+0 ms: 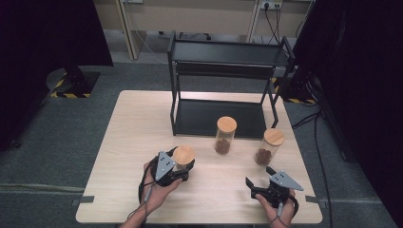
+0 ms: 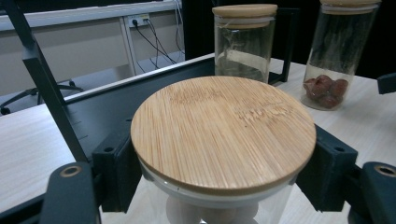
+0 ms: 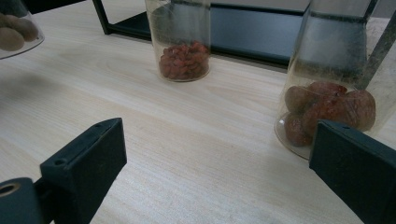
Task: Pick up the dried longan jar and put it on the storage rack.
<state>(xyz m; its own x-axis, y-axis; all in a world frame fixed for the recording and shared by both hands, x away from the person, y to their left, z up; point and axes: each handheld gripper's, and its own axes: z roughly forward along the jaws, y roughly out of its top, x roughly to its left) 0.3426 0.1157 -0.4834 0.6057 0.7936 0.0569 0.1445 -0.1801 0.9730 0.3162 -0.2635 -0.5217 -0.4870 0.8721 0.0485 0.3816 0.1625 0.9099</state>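
Observation:
My left gripper (image 1: 182,165) is shut on a glass jar with a round bamboo lid (image 1: 183,154). In the left gripper view the black pads (image 2: 116,170) press the glass just under the lid (image 2: 223,133). Pale round pieces lie in this jar's bottom (image 3: 16,28), which hangs a little above the table with its shadow below. My right gripper (image 1: 259,175) rests near the front right edge, open, with bare table between its jaws (image 3: 215,163). A second lidded jar (image 1: 225,135) holds small red bits (image 3: 183,60). A third (image 1: 268,146) holds larger red-brown pieces (image 3: 331,109).
A black two-tier metal rack (image 1: 223,57) stands at the back of the wooden table (image 1: 128,142), its lower shelf (image 3: 252,28) just behind the two standing jars. Dark curtains hang on both sides. Cables run over the floor at the right.

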